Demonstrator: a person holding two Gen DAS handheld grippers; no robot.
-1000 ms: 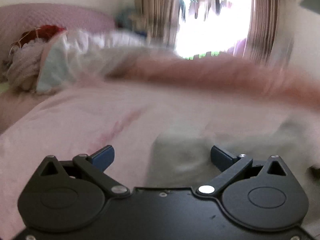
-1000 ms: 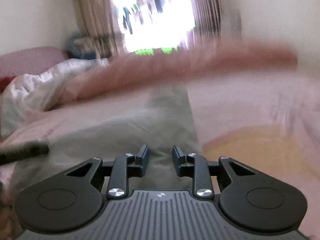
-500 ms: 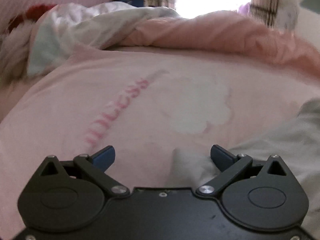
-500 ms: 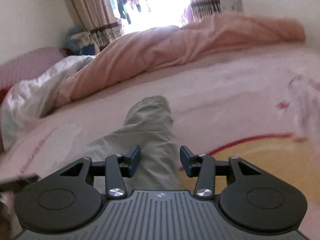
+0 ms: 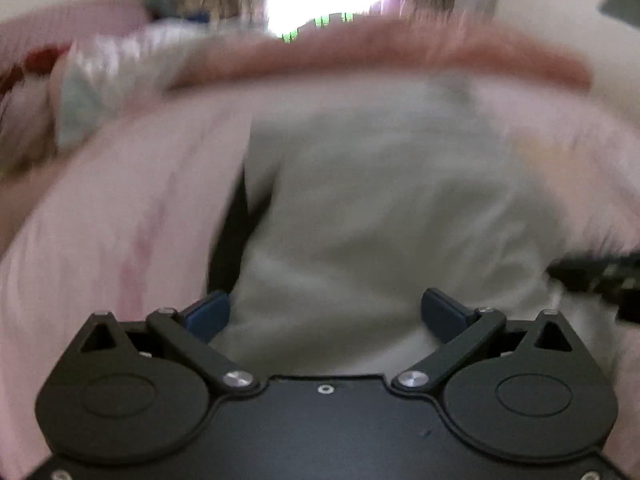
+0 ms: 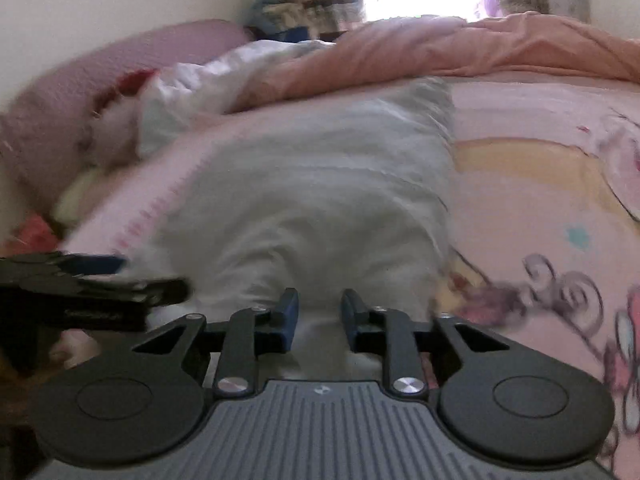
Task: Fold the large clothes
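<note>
Two grippers sit at the near end of the trousers (image 6: pixel 320 200), which run lengthwise away across the bed (image 6: pixel 540 168). Right gripper (image 6: pixel 316 314): jaws just narrowed, cloth between them, grip unconfirmed. Left gripper (image 5: pixel 326 312): jaws wide, straddling cloth, holding nothing.

Garment (image 6: pixel 320 200) on bed (image 6: pixel 540 184), quilt (image 6: pixel 460 48) behind.

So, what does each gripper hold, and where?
Right gripper, jaws just closing, pinches the grey garment at its near edge; left gripper is open, holding nothing.
</note>
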